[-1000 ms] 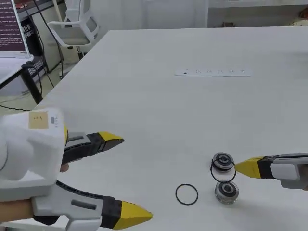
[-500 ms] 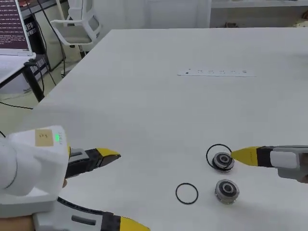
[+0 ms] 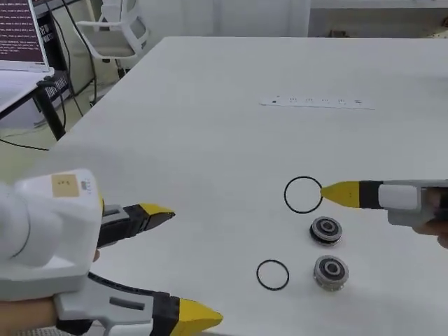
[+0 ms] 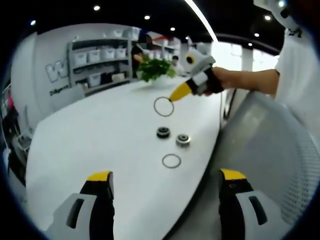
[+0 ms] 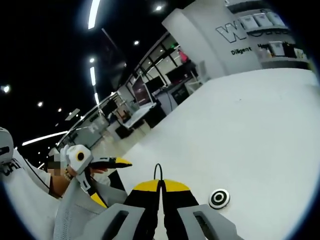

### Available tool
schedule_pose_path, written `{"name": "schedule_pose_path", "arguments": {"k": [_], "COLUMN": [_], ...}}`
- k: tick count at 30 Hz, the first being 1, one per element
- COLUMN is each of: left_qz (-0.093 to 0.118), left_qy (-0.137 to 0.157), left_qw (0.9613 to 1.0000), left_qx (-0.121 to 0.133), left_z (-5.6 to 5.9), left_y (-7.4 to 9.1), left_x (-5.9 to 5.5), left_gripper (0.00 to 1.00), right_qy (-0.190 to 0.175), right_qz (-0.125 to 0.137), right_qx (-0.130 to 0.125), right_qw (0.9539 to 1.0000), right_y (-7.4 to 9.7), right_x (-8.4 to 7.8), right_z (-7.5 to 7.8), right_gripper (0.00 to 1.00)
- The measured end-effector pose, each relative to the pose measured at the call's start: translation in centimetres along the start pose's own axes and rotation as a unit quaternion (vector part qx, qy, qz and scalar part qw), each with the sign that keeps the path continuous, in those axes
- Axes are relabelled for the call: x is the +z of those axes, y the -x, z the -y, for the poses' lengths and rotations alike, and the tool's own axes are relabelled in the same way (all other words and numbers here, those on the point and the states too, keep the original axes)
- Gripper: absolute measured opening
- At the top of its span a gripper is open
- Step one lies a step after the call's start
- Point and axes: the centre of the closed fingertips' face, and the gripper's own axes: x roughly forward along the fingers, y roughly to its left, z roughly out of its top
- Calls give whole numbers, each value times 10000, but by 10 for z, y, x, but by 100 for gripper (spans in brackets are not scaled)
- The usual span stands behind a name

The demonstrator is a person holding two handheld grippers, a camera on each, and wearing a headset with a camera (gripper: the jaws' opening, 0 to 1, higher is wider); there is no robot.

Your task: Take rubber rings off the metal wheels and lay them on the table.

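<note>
The right gripper had its yellow fingers clenched together on a rubber ring — the thin black loop stuck out from the very tips, pinched at its rim, and seemed to hang clear of the desk. Just below it in the head view sat one metal wheel, and nearer the person sat the other wheel, the two close together but not touching. A second ring lay flat on the desk just beside that nearer wheel, apart from it. The left gripper hovered well off to the side of all this — its fingers were spread wide, released, gripping nothing. A white power strip lay farther back on the desk.
</note>
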Motion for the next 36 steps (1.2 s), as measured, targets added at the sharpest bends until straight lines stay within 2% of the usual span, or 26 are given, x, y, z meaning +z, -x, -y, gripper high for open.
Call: {"name": "schedule_pose_path", "arguments": {"k": [7,11,16,18,19,21,22,23,25,26,27,29,31,36], "left_qz": [35,51,35,18,22,22,14,-7,-14,-3,-2,-9,-1,-26], "left_qy": [23,27,49,92,118,127,130,144,160,151,144,150,166,173], "left_qw": [10000,10000,10000,10000,9999,9999,9999,9999,9999,9999,9999,9999,9998,9998], "left_qx": [18,40,57,27,20,9,9,6,4,17,28,49,57,69], "left_z": [-1,-2,-3,-2,-2,-2,-2,-2,-2,-2,-2,-3,-4,-4], "left_y": [0,0,1,1,0,0,0,0,0,0,0,0,0,0], "left_x": [1,1,0,-1,-1,-1,-2,-3,-3,-3,-3,-3,-3,-4], "left_gripper": [88,88,86,86,86,86,86,85,85,85,85,85,85,85], "right_qy": [391,551,805,765,743,868,1108,1195,986,758,740,774,743,638], "right_qz": [-181,-412,-765,-839,-976,-1184,-1337,-1399,-1407,-1422,-1429,-1532,-1681,-1806], "right_qx": [161,271,352,384,434,300,121,33,89,95,96,-20,-44,-43], "right_qw": [9989,9973,9932,9928,9915,9887,9847,9829,9851,9869,9869,9852,9830,9815], "right_y": [-24,-40,-54,-58,-59,-59,-58,-58,-60,-60,-61,-60,-59,-57], "right_x": [7,1,-21,-32,-42,-54,-59,-60,-62,-64,-64,-68,-75,-84], "right_z": [-16,-24,-26,-25,-26,-20,-14,-11,-11,-11,-10,-5,-2,5], "right_gripper": [0,0,0,0,0,0,0,0,0,0,0,0,0,0]}}
